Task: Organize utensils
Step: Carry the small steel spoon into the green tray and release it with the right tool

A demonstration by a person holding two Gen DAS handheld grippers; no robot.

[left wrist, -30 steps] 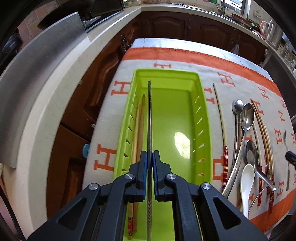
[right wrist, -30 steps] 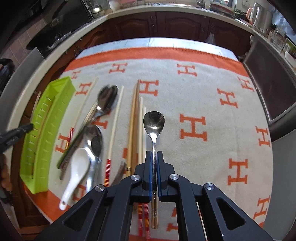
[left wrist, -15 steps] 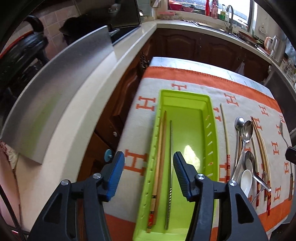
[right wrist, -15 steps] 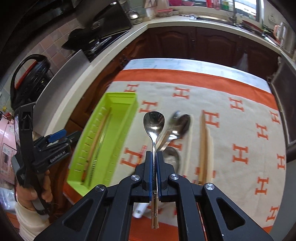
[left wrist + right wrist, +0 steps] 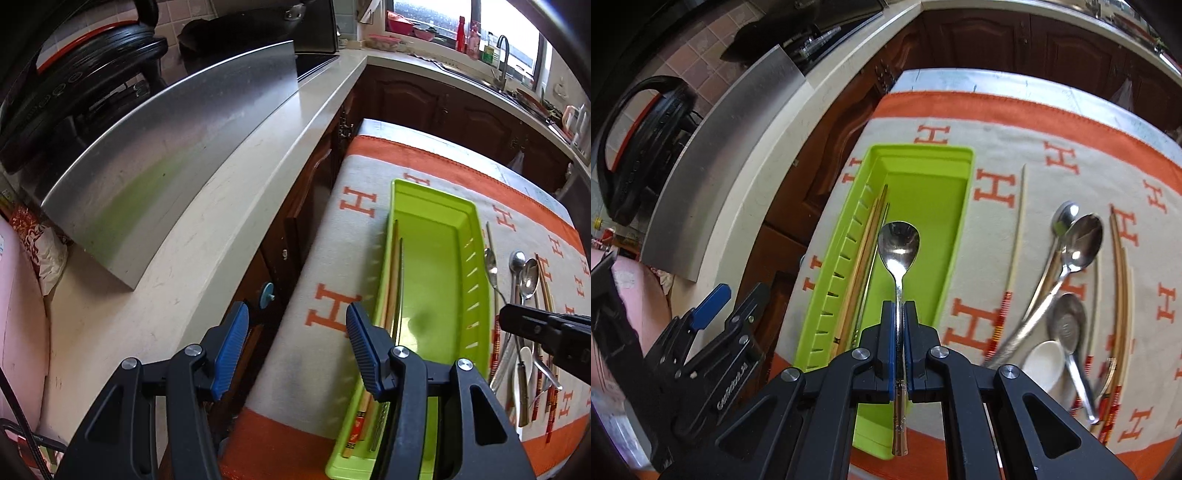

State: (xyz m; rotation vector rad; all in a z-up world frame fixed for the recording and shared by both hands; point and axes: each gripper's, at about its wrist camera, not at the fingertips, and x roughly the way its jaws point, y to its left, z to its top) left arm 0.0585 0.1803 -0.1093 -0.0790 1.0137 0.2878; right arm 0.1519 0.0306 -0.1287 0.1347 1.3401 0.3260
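Right gripper (image 5: 897,325) carried metal spoon (image 5: 898,245) over green tray (image 5: 955,236), left gripper (image 5: 295,350) empty

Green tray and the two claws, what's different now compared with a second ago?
The left claw let go of the metal chopstick, which now lies in the green tray beside the wooden chopsticks; its jaws opened and it pulled back left of the tray. The right claw carried its spoon from the cloth to over the tray. The right grip and the other utensils stayed unchanged.

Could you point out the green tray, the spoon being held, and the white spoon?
green tray (image 5: 960,218), right wrist view, right wall.
held spoon (image 5: 898,242), right wrist view, bowl.
white spoon (image 5: 1043,363), right wrist view, bowl.
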